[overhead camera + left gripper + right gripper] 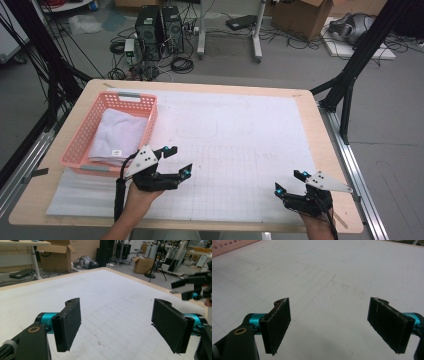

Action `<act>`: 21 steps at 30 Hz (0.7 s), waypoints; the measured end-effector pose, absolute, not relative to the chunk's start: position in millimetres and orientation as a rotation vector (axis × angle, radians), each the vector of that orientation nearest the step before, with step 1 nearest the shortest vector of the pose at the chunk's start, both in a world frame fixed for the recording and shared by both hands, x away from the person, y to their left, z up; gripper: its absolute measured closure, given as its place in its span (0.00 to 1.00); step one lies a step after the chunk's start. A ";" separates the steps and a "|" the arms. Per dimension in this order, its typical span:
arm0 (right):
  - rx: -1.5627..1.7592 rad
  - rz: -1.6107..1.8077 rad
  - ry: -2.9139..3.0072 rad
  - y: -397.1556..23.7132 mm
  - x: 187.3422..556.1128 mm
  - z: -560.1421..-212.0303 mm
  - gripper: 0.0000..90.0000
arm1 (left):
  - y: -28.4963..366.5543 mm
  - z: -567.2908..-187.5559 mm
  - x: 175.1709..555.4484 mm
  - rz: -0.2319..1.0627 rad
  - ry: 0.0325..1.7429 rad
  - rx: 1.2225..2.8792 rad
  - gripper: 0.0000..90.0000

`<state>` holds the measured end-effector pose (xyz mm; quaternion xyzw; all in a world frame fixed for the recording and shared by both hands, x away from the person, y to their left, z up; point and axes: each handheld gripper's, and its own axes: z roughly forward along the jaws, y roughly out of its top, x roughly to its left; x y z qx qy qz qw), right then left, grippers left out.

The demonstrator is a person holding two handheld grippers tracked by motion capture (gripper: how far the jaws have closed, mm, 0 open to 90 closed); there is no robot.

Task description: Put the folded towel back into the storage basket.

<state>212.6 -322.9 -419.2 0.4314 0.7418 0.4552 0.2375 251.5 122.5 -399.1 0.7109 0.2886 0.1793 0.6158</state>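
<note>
In the high view the left tongs (177, 161) hovered over the white gridded mat (240, 150) that covered the wooden tabletop (320, 125), just beside the near right corner of the salmon-pink plastic lattice basket (85, 135). Inside that basket lay a folded white cloth (120, 134) with a small label on its near edge. The cloth sat to the left of the left tongs and slightly farther from the person, close to them but not touching. The basket itself stood on the left part of the tabletop, its long side running away from the person.

The left tongs were spread wide with nothing between them; in the left gripper view (116, 327) the two black padded jaws stood far apart over bare mat. A hand (137, 197) held them from below.

The right tongs (290, 182) were near the front right corner of the tabletop, well apart from the basket and the cloth. They too were spread wide and empty, and the right gripper view (329, 327) showed only gridded mat between their pads, with a strip of the pink basket at the upper left corner, far off.
</note>
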 end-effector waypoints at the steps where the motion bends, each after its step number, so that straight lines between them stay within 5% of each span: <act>1: 1.179 1.248 2.032 -322.7 212.1 -419.3 0.20 | 122.4 -402.8 250.9 0.411 0.661 1.640 0.27; 21: 1.164 1.238 2.016 -321.2 206.2 -417.4 0.19 | 116.4 -429.7 241.2 0.389 0.682 1.696 0.28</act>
